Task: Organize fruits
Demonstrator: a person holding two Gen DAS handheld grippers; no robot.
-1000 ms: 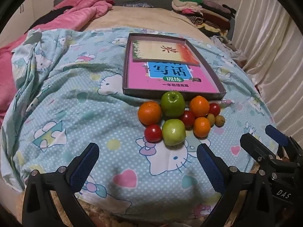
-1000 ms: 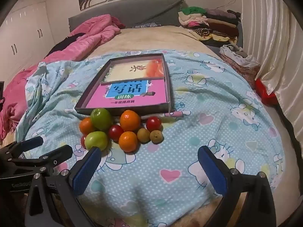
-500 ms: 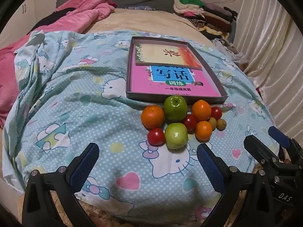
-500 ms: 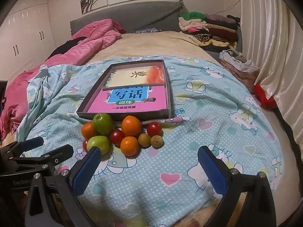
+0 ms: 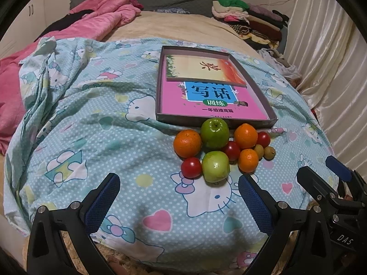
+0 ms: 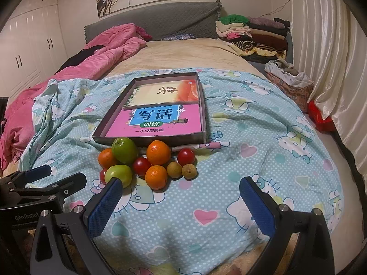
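Both grippers hang above the near edge of the bed, and both are spread wide with nothing between the pads: the left gripper (image 5: pixel 179 197) and the right gripper (image 6: pixel 181 199). No fruit is taken yet, so the task seems to be at its very beginning.

The fruits lie in one tight pile on the blue quilt (image 5: pixel 96 123), just at the near wall of the shallow box (image 5: pixel 215 121) that holds two books. In the pile are two green apples, the nearer green apple (image 5: pixel 215 166) and the farther one (image 5: pixel 214 133), three oranges such as the left orange (image 5: pixel 187 143), some red tomatoes such as the front tomato (image 5: pixel 191 167), and two small brown fruits (image 6: pixel 189 171) at the right end of the pile.

The main risk is probably the soft, rounded quilt. The fruits touch each other, so if one is pulled out, its neighbours may roll down toward the near edge of the bed. A pad that pushes between two fruits could also scatter them. The tomatoes look soft, so a hard squeeze may burst one. The small brown fruits sit close together, and wide fingers may catch both or slip off. The two grippers are also near each other, and they could collide over the pile.
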